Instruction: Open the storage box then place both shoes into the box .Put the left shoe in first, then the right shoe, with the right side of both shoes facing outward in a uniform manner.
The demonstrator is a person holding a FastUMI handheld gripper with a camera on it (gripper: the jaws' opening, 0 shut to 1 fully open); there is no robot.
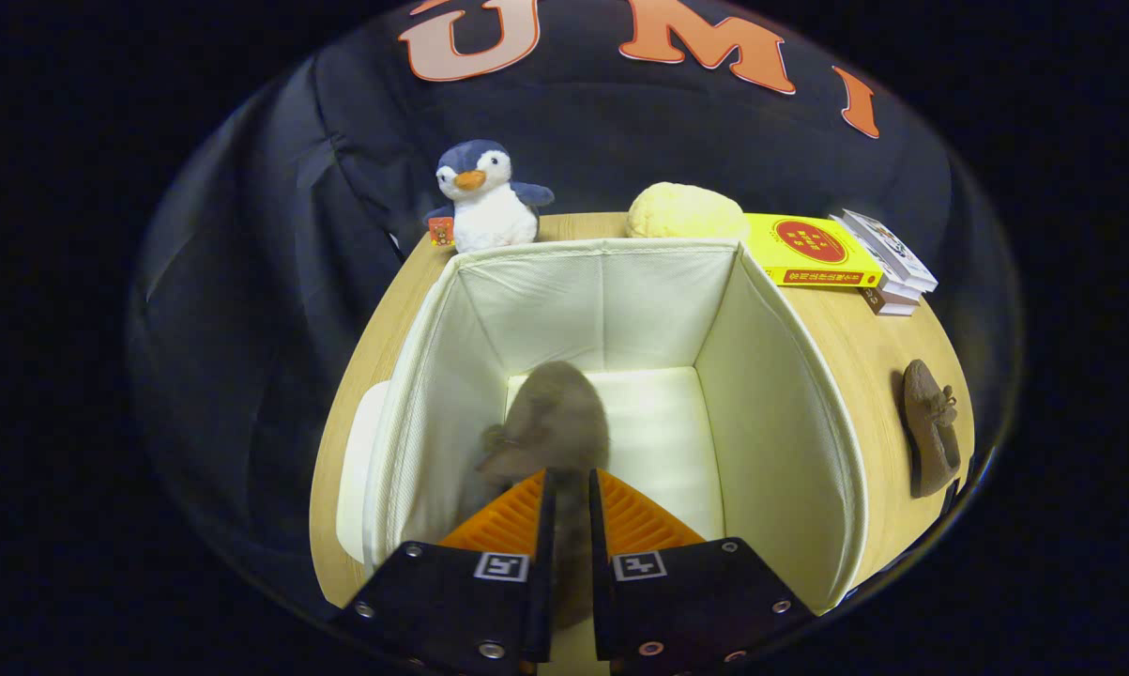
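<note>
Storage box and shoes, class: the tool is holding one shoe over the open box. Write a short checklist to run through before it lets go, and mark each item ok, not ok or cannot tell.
1. Storage box open, lid out of the way: ok; the lid lies beside the box.
2. Tool gripping the held shoe with both fingers: ok.
3. Held shoe inside the box walls: ok.
4. Box floor free beneath it: ok; bare lining shows.
5. Held shoe is the left one, right side facing outward: cannot tell; it is blurred.
6. Second shoe waiting on the table beside the box: ok.
</note>
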